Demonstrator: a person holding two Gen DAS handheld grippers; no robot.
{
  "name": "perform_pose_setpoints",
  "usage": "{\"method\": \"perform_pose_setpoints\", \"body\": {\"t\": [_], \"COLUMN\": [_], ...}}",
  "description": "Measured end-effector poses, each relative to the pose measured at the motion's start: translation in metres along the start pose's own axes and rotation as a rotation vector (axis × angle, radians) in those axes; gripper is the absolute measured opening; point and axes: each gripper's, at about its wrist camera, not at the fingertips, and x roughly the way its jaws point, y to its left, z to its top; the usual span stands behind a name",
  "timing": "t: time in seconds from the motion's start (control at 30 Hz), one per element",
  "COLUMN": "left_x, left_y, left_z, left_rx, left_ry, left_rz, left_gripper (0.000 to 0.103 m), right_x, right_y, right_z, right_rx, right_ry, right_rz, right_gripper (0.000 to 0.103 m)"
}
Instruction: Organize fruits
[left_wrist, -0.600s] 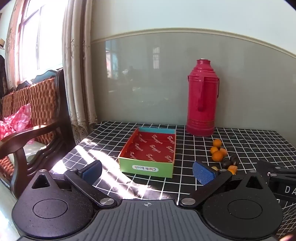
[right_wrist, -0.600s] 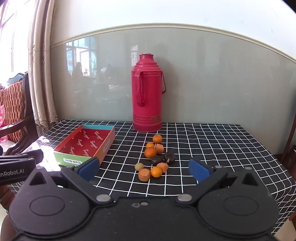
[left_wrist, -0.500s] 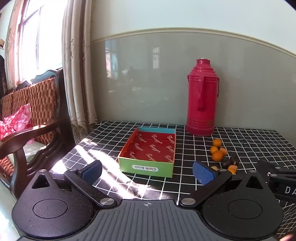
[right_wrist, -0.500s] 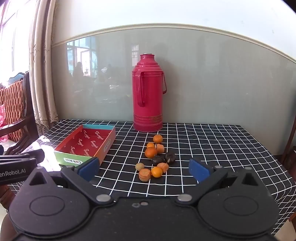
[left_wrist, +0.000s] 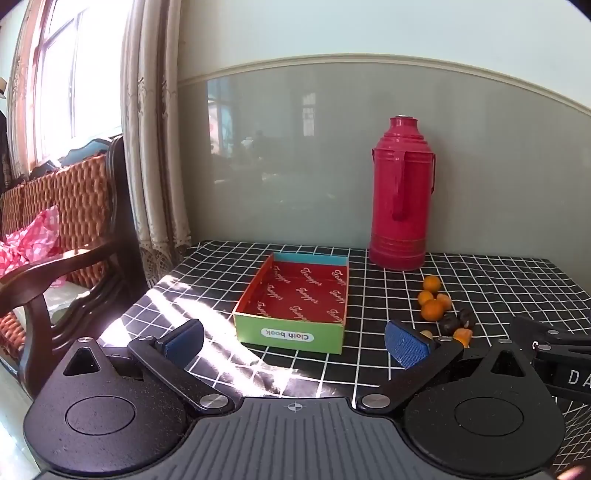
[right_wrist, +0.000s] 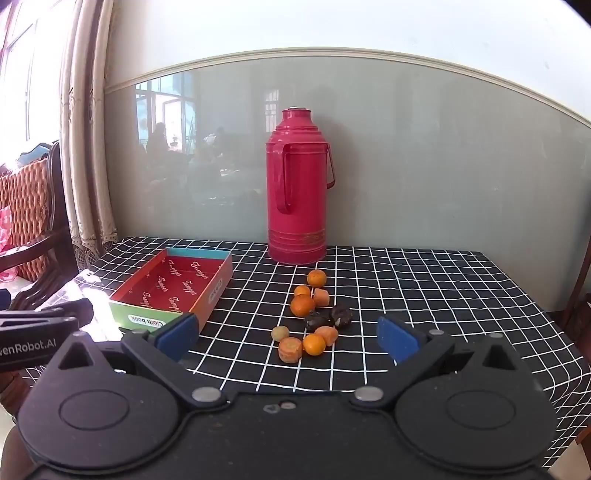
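Observation:
A cluster of small fruits (right_wrist: 312, 314) lies on the black checked tablecloth: several oranges, orange chunks, two dark pieces (right_wrist: 328, 316) and a small tan fruit (right_wrist: 280, 333). The cluster also shows in the left wrist view (left_wrist: 437, 308). An empty cardboard box (right_wrist: 173, 286) with a red inside and green front stands left of it, also in the left wrist view (left_wrist: 295, 302). My right gripper (right_wrist: 288, 338) is open and empty, just in front of the fruits. My left gripper (left_wrist: 293, 343) is open and empty, in front of the box.
A tall red thermos (right_wrist: 298, 188) stands at the back against the wall, behind the fruits. A wooden chair (left_wrist: 55, 266) with a woven back is left of the table. The table's right edge (right_wrist: 569, 332) drops off.

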Motion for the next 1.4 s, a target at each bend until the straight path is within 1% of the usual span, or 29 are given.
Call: {"method": "perform_pose_setpoints", "body": {"t": [1.4], "left_x": [0.002], "left_y": [-0.0015], "left_z": [-0.001], "left_rx": [0.009], "left_ry": [0.002], "left_rz": [-0.01], "left_gripper": [0.103], "right_x": [0.0031], "right_y": [0.0004], "right_z": [-0.0007], "right_rx": [-0.009], "right_ry": [0.006], "right_rz": [-0.004], "right_gripper": [0.097]}}
